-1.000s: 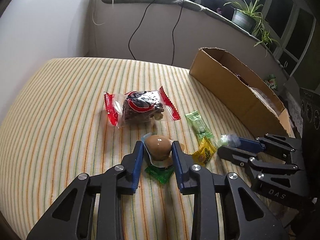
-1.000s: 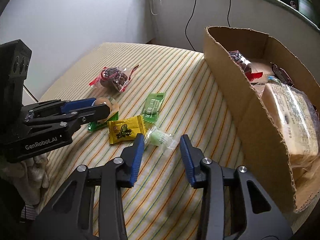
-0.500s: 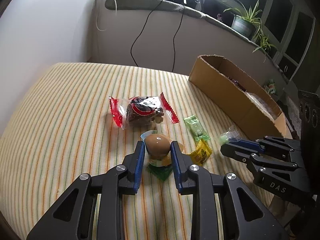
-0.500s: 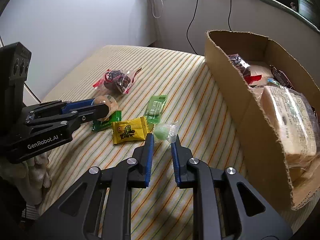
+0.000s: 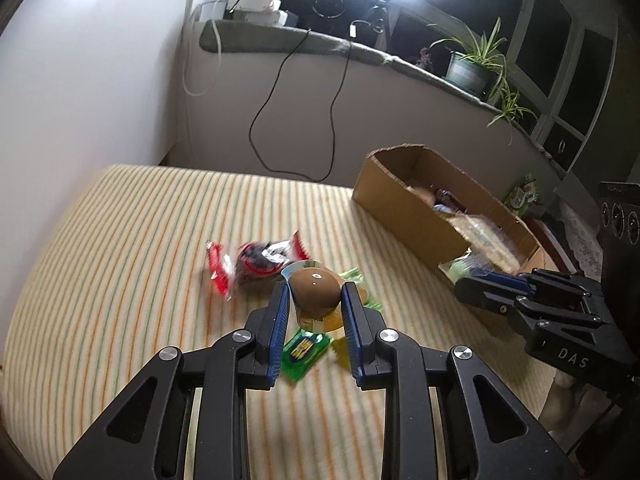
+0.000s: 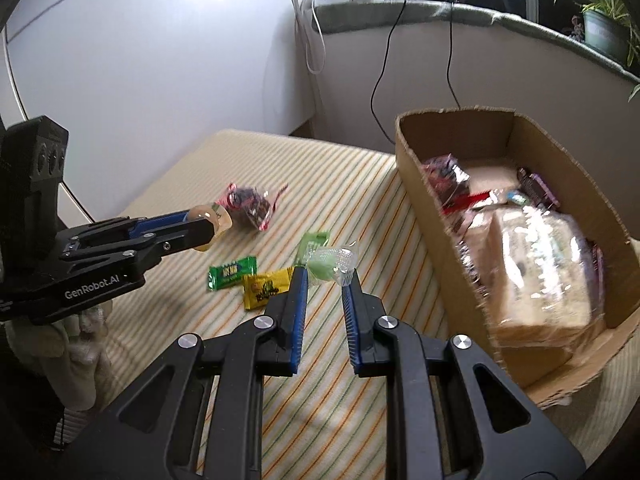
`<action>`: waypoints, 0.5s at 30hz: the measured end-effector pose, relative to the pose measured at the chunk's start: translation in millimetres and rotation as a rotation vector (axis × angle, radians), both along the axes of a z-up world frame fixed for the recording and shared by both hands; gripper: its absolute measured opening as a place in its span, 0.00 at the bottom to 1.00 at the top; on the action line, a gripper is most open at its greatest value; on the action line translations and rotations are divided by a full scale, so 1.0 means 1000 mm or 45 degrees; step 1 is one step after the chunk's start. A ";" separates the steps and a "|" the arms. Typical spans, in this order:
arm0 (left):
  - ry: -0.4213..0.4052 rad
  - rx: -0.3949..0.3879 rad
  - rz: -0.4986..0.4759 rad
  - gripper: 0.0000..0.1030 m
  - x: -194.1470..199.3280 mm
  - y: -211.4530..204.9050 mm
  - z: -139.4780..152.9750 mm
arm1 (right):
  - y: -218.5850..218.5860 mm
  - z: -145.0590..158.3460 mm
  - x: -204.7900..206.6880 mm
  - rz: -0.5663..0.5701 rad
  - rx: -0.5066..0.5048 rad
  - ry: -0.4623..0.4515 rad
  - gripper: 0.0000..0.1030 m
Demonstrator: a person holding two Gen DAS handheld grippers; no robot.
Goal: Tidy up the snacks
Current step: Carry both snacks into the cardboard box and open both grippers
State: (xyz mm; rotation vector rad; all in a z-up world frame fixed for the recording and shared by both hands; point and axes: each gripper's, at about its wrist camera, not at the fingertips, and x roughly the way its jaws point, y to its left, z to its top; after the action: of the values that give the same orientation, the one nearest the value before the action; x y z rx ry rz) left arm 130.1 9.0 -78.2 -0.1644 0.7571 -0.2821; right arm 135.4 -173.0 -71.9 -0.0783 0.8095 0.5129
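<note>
Both grippers loaded, both clear of the striped surface.

Left gripper (image 5: pixel 314 300): fingers narrow, clamped on the brown egg-shaped snack (image 5: pixel 315 289) in its clear wrap. In the right wrist view it shows as a pale lump at the tip of that gripper (image 6: pixel 208 222).

Right gripper (image 6: pixel 325 276): fingers nearly together, pinching the pale green candy (image 6: pixel 332 262) by its lower edge; most of the crinkly wrapper stands above the fingertips.

The relation we watch: the cardboard box (image 6: pixel 414 152) lies to the right of and beyond both loads, its long axis running away from us, open top up, already partly filled with wrapped goods. The right gripper is the nearer; its candy sits just beside the box's near long wall. The left has further to carry, we judge, and would cross the right one's path.

Left on the surface: red-ended wrapped snack (image 6: pixel 250 204), dark green packet (image 6: pixel 232 272), yellow packet (image 6: pixel 268 286), light green packet (image 6: pixel 314 242).

Writing: "GenRobot.AI" on the left gripper body; "DAS" on the right one in the left wrist view. Packet print too blurred to read.
</note>
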 end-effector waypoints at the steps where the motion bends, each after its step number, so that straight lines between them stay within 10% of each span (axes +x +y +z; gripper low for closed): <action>1: -0.005 -0.001 -0.005 0.24 0.001 -0.002 0.002 | -0.003 0.004 0.000 -0.005 0.005 -0.012 0.18; 15: -0.064 -0.012 -0.123 0.24 0.034 -0.062 0.026 | -0.076 0.035 0.016 -0.160 0.014 -0.071 0.18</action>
State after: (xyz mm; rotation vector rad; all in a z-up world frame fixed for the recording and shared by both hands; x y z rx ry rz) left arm 164.5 -53.3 -51.9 -0.1295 0.7151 -0.3800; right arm 151.4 -248.7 -37.0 -0.0315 0.7520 0.3951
